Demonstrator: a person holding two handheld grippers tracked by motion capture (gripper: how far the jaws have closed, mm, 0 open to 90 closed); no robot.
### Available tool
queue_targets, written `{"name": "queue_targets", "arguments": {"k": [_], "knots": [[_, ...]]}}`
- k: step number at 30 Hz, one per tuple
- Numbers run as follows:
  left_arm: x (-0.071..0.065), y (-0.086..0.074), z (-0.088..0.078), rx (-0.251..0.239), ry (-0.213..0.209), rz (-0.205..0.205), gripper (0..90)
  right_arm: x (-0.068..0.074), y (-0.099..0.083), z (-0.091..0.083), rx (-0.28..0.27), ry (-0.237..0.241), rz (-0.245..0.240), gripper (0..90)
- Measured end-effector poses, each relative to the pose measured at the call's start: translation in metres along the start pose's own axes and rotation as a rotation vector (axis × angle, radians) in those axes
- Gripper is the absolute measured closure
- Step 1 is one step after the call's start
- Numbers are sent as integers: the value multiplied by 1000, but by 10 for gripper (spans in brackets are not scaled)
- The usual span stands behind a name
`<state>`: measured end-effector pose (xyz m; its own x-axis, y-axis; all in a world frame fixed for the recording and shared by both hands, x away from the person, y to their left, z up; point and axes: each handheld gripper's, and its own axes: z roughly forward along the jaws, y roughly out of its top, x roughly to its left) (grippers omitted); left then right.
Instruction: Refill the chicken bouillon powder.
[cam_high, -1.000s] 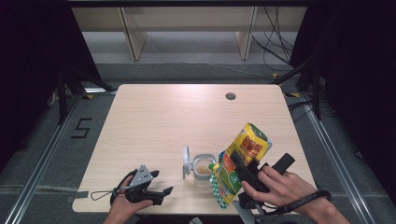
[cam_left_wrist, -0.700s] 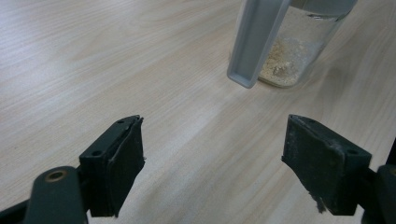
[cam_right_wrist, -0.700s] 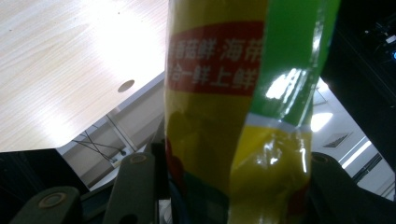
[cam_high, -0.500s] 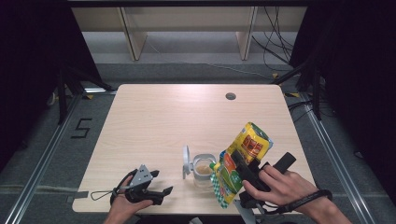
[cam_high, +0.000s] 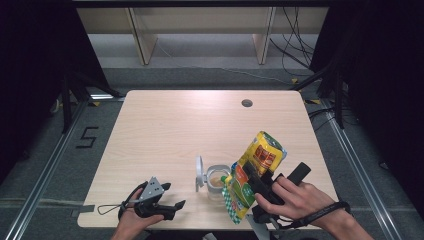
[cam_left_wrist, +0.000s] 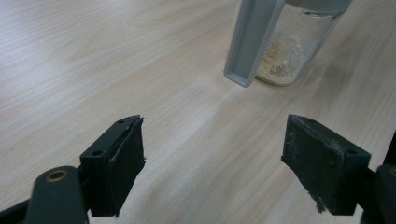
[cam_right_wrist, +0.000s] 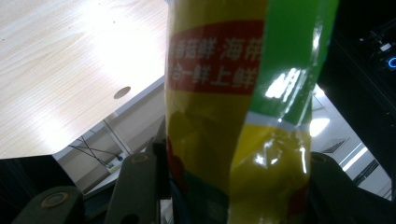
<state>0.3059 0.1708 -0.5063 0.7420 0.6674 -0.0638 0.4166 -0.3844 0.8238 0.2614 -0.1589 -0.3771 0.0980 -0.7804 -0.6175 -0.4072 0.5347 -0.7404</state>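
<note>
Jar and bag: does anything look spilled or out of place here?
Nothing spilled. The bag, in the right claw, hangs tilted above the open jar, whose lid stands up at its side. The table looks clean.

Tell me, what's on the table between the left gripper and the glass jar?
Nothing: only bare wood lies between the left gripper and the jar in the high view. The left gripper view shows the same bare stretch before the jar.

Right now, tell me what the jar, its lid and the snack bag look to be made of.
Jar: clear glass or hard plastic, hard to tell which; the pale crumbs inside show through its wall.
Lid: grey matte plastic by the look, with a moulded raised rim, flipped up at the jar's side.
Snack bag: thin glossy printed film, likely plastic; it wrinkles and throws bright glare where the right gripper clamps it.
</note>
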Motion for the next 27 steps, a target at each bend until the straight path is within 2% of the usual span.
{"name": "queue_targets", "arguments": {"k": [2, 3, 4, 5, 12, 13, 16, 23, 25, 27], "knots": [[0, 0, 0, -4, 0, -9, 200, -1, 0, 0, 2, 2, -14, 583], [-1, -1, 0, -4, -1, -33, 200, -2, 0, 0, 3, 2, -14, 583], [-1, -1, 0, -4, -2, -29, 200, -1, -1, 0, 3, -5, -3, 583], [0, 0, 0, -6, 5, -8, 200, -1, -1, 0, 3, -5, -4, 583], [0, 0, 0, -6, -2, -12, 201, 0, -2, 0, 10, 8, -23, 585], [0, 0, 0, -5, -2, -11, 201, 1, -2, 0, 8, 5, -8, 585], [0, 0, 0, -4, 7, -1, 202, 1, -2, 1, 5, 11, -24, 586], [0, 0, 0, -3, -5, -6, 205, 0, -1, 2, -7, 15, -20, 587], [-1, 0, 0, -7, 6, -2, 205, 0, -1, 2, 2, 13, -24, 587], [0, 0, 0, -1, 2, -2, 205, 0, -1, 3, -2, 12, -11, 588]]}}
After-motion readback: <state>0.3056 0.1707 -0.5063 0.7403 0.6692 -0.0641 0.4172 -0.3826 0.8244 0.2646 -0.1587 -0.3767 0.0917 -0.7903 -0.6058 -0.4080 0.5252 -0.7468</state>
